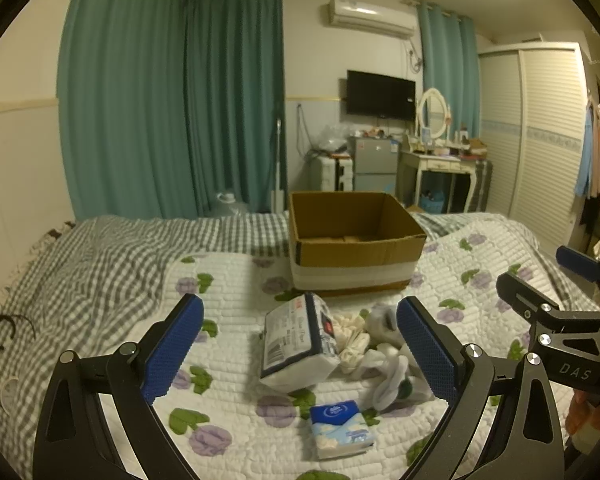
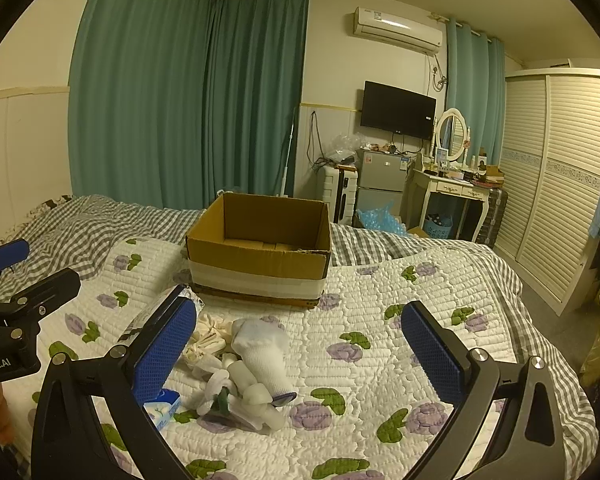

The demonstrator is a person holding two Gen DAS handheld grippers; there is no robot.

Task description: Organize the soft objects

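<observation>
An open cardboard box (image 1: pixel 356 256) stands on the quilted bed; it also shows in the right wrist view (image 2: pixel 260 264). In front of it lie a large tissue pack (image 1: pixel 296 344), a small blue tissue packet (image 1: pixel 340 428), a cream cloth bundle (image 1: pixel 352 340) and white rolled socks (image 1: pixel 388 376). The socks (image 2: pixel 260 356), the cream bundle (image 2: pixel 208 340) and the small packet (image 2: pixel 164 408) show in the right wrist view. My left gripper (image 1: pixel 300 352) is open above the large pack. My right gripper (image 2: pixel 300 356) is open above the socks, empty. It shows in the left view (image 1: pixel 540 280).
A floral quilt (image 2: pixel 380 320) covers the bed over a grey checked sheet (image 1: pixel 100 264). A black hair hoop (image 1: pixel 4 328) lies at the left. Beyond the bed stand a dressing table (image 1: pixel 440 168), a small fridge (image 1: pixel 374 168) and a louvred wardrobe (image 2: pixel 556 184).
</observation>
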